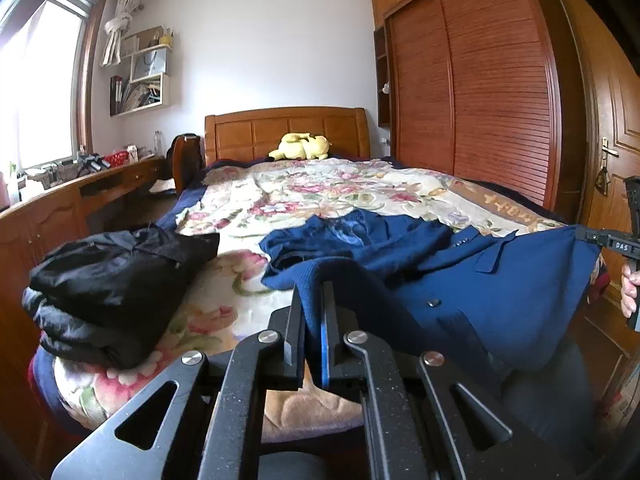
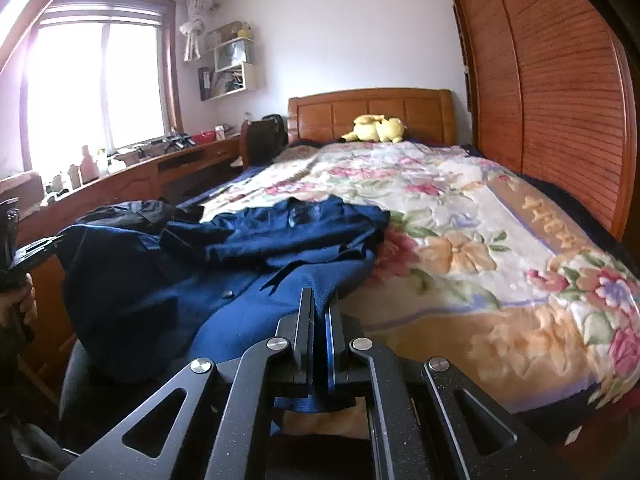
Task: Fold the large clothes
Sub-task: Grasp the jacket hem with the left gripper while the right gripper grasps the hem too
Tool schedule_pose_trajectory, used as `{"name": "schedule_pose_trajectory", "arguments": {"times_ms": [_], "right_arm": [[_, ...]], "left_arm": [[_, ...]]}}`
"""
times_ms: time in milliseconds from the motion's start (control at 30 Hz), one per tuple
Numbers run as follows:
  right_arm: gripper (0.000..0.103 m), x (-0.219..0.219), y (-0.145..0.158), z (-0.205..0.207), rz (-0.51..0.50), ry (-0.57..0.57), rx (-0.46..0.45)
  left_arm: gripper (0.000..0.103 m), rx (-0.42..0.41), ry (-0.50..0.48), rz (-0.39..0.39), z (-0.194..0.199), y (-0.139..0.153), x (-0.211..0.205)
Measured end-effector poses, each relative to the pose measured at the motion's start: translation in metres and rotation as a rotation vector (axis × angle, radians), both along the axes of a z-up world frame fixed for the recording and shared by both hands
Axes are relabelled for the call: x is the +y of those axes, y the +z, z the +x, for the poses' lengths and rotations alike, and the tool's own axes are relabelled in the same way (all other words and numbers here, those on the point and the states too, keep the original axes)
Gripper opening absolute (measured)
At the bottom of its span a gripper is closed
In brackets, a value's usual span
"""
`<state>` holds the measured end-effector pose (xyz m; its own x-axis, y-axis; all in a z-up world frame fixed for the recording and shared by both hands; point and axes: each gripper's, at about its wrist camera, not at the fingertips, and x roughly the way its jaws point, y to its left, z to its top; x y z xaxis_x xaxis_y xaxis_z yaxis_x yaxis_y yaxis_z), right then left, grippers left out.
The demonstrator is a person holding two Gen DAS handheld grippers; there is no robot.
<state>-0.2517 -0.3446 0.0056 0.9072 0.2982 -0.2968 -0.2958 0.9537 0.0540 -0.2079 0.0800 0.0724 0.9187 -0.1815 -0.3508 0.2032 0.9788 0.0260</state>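
The left gripper [image 1: 314,300] and right gripper [image 2: 320,304] each have jaws clamped on the blue coat [image 1: 460,280], lifted at lower centre over the bed [image 2: 480,240].

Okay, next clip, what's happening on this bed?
A person holds a pair of tongs in each hand, and both are clamped on the near edge of a blue jacket. The left tongs and right tongs hold that hem up while the rest lies rumpled on the floral blanket. A black garment, already folded, sits at the bed's left side.
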Motion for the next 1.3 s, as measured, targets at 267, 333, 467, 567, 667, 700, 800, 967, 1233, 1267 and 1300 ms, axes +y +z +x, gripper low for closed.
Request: {"name": "schedule_pose_trajectory", "arguments": {"times_ms": [267, 333, 467, 567, 667, 700, 800, 967, 1233, 1267, 1300], "right_arm": [[0.004, 0.004, -0.005, 0.038, -0.042, 0.007, -0.019], [0.004, 0.007, -0.013, 0.050, -0.038, 0.014, -0.004], [0.004, 0.010, -0.027, 0.074, -0.029, 0.013, 0.037], [0.004, 0.011, -0.032, 0.091, -0.025, 0.011, 0.060], [0.004, 0.015, -0.032, 0.100, -0.022, 0.008, 0.072], [0.004, 0.014, -0.032, 0.105, -0.018, 0.007, 0.072], [0.004, 0.014, -0.024, 0.112, 0.006, 0.010, 0.049], [0.004, 0.019, 0.018, 0.140, -0.010, 0.005, -0.057], [0.004, 0.039, 0.093, 0.262, -0.098, -0.044, -0.129], [0.004, 0.041, 0.098, 0.283, -0.103, -0.058, -0.125], [0.004, 0.043, 0.099, 0.304, -0.106, -0.069, -0.115]], "left_arm": [[0.006, -0.005, 0.023, 0.041, 0.029, -0.004, -0.009], [0.006, 0.007, 0.035, 0.047, 0.038, -0.012, -0.011], [0.006, 0.041, 0.045, 0.048, 0.052, -0.028, -0.016], [0.006, 0.055, 0.046, 0.049, 0.061, -0.036, -0.017], [0.006, 0.059, 0.047, 0.039, 0.070, -0.040, -0.016], [0.006, 0.060, 0.046, 0.030, 0.072, -0.041, -0.015], [0.006, 0.041, 0.043, 0.007, 0.085, -0.036, -0.012], [0.006, -0.022, 0.053, -0.023, 0.126, -0.006, -0.007], [0.006, -0.060, 0.106, -0.001, 0.248, 0.036, 0.003], [0.006, -0.057, 0.122, 0.002, 0.269, 0.039, 0.006], [0.006, -0.054, 0.140, 0.012, 0.290, 0.040, 0.009]]}}
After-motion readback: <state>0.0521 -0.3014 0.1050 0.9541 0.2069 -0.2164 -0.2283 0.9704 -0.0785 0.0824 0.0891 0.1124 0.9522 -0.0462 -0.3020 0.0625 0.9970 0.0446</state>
